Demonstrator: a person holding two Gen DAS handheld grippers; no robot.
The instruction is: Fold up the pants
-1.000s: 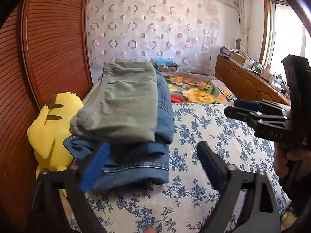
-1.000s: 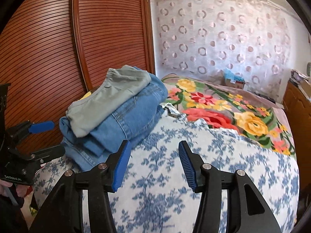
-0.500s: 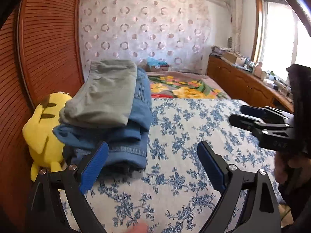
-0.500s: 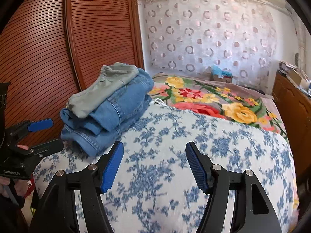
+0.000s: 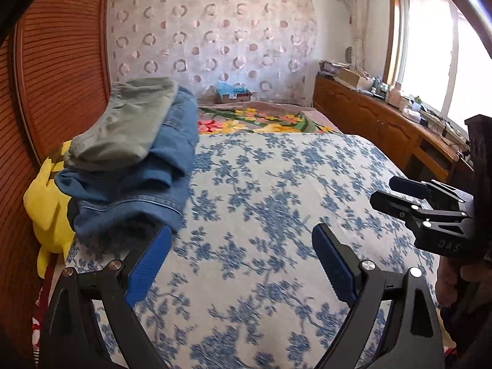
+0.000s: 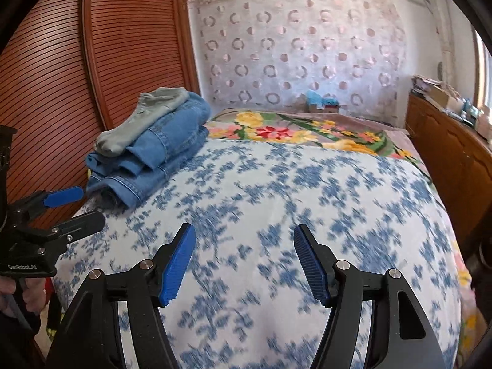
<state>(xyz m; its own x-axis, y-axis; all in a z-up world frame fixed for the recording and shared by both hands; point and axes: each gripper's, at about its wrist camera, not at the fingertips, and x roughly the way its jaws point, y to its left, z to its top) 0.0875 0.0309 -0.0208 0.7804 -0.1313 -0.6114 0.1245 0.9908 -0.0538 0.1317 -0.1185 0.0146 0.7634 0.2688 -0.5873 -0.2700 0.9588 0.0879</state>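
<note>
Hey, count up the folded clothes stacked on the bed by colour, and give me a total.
Grey-green pants: 1
Blue jeans: layers blur together, looks like 2
Total: about 3 folded items, stacked at the bed edge by the wardrobe.

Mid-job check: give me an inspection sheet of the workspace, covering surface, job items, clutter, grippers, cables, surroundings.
Surface: bed with a blue-flowered sheet; a bright flowered blanket at the far end.
Job's things: folded grey-green pants on top of folded jeans, stacked at the bed's left edge.
Clutter: yellow plush toy beside the stack, against the wardrobe; small box at the far wall.
Grippers: left gripper and right gripper both open, holding nothing, above the sheet.
Cables: some on the sideboard by the window, too small to trace.
Surroundings: slatted wooden wardrobe, patterned curtain, cluttered wooden sideboard.
</note>
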